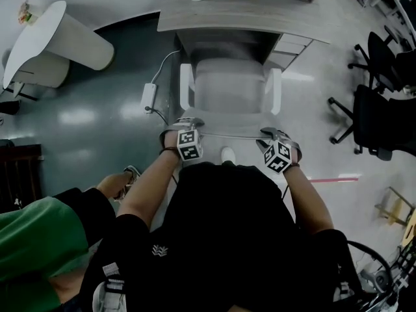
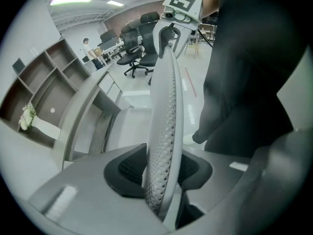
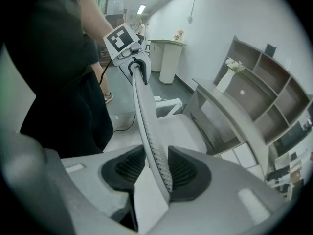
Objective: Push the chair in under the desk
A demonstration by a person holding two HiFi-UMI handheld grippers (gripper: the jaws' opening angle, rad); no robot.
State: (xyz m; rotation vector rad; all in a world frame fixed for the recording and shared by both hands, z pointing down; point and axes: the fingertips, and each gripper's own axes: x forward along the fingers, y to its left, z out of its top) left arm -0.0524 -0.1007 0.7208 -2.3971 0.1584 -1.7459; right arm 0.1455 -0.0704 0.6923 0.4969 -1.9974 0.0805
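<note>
A: Fingers, what do they have?
B: Head view: left gripper [image 1: 184,125] and right gripper [image 1: 278,135] sit on the top corners of the pale grey mesh-backed office chair [image 1: 229,86]. The seat front is at the kneehole mouth of the grey wood-grain desk [image 1: 247,15]. Most of the seat is outside.
A: Left gripper view?
B: Dark ribbed pads [image 2: 126,173] partway apart, clamped on the backrest edge [image 2: 164,121].
A: Right gripper view?
B: Same. Its pads pinch the mesh edge, nothing else between them.
A: Step?
B: Looks like mid-push. Next needs an even, straight shove from both sides so the white armrests [image 1: 186,86] clear the drawer unit [image 1: 289,44].
</note>
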